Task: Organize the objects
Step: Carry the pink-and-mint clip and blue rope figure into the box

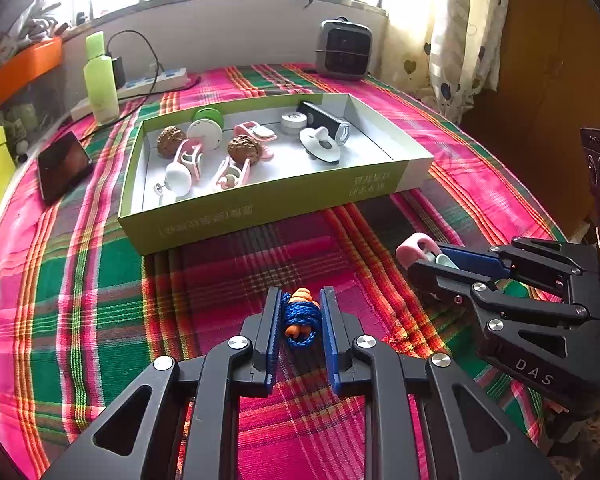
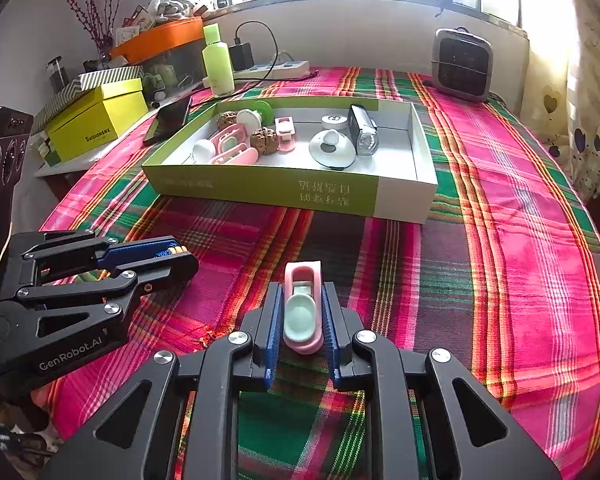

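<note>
The green box [image 1: 260, 204] is sitting ahead on the plaid cloth [image 1: 80, 280], already holding small things. The left gripper [image 1: 300, 316] is pinching a blue cord bundle [image 1: 300, 320]; the right gripper [image 2: 302, 312] is pinching a pink clip [image 2: 303, 304]. Both should be lifting straight up before crossing the near wall. Only the right view is showing the clip's mint pad.

The tablecloth [image 1: 100, 280] is woven plaid cloth with a rough, matt weave. The green box [image 1: 260, 204] looks like matt cardboard, and the pink clip [image 2: 303, 308] is smooth, slightly glossy plastic. The blue cord [image 1: 302, 320] is braided and matt.
</note>
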The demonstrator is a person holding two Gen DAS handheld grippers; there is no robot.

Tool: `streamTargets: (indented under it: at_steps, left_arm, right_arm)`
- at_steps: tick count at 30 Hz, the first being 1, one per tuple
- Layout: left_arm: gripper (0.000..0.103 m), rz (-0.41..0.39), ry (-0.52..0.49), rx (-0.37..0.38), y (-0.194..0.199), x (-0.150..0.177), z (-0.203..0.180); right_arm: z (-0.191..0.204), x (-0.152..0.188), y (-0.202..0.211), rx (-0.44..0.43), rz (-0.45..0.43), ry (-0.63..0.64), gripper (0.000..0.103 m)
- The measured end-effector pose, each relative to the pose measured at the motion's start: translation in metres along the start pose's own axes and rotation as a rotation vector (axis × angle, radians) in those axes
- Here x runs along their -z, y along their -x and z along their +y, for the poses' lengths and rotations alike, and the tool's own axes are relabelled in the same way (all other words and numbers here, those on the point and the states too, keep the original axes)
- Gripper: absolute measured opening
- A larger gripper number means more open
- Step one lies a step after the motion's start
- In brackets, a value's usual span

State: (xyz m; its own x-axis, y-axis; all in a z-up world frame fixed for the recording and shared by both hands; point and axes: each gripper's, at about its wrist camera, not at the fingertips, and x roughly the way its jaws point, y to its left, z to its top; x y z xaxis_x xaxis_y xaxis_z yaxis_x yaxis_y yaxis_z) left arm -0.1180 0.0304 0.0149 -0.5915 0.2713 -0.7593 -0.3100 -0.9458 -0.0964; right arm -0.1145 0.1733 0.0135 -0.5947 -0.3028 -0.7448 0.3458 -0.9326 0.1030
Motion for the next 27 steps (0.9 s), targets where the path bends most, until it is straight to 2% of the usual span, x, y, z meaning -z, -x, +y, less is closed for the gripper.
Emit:
streamTargets:
  at_steps: [27]
  left_arm:
    - [0.017, -0.050, 0.029, -0.007, 0.015, -0.015, 0.002]
  right_arm:
    - [0.003, -0.011, 0.015, -0.024, -0.053, -0.013, 0.019]
